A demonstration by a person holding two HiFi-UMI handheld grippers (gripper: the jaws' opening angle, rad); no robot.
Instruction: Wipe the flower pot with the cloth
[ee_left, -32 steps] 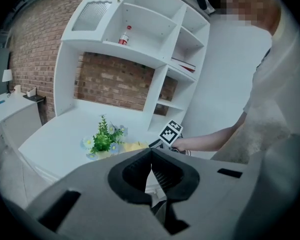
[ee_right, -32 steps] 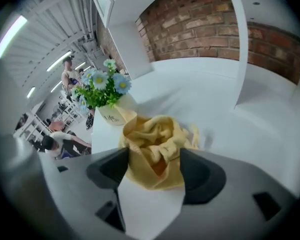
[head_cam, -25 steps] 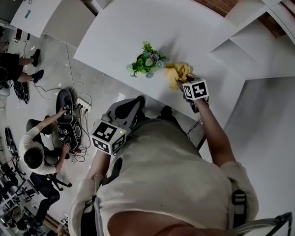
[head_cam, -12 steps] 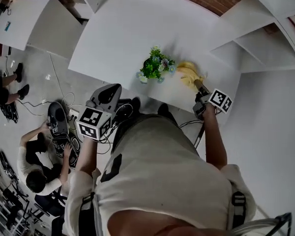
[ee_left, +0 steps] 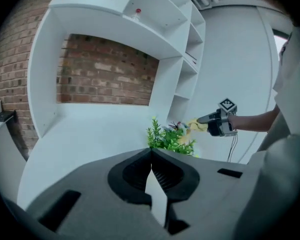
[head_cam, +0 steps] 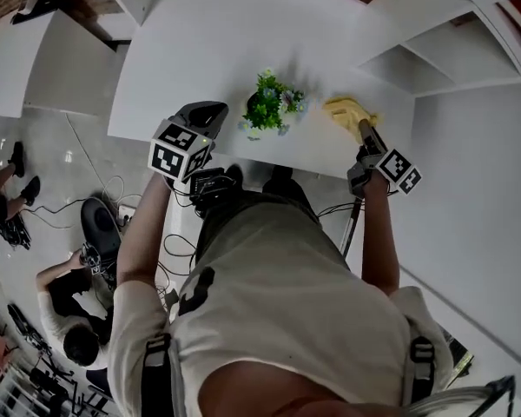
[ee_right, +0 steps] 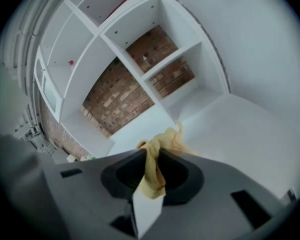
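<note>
1. Yellow cloth (head_cam: 346, 109) is clamped in the right gripper (head_cam: 363, 129), near the desk's (head_cam: 226, 33) front right corner.
2. Pot (head_cam: 257, 108) with a green plant (head_cam: 276, 101) stands by the front edge, just left of the cloth.
3. Left gripper (head_cam: 207, 114) hovers at the front edge, jaws together, empty.

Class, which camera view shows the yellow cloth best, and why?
The right gripper view: the yellow cloth sits close-up, pinched in the shut right tool. The head view shows it small beside the flower pot; the left gripper view, a distant scrap.
</note>
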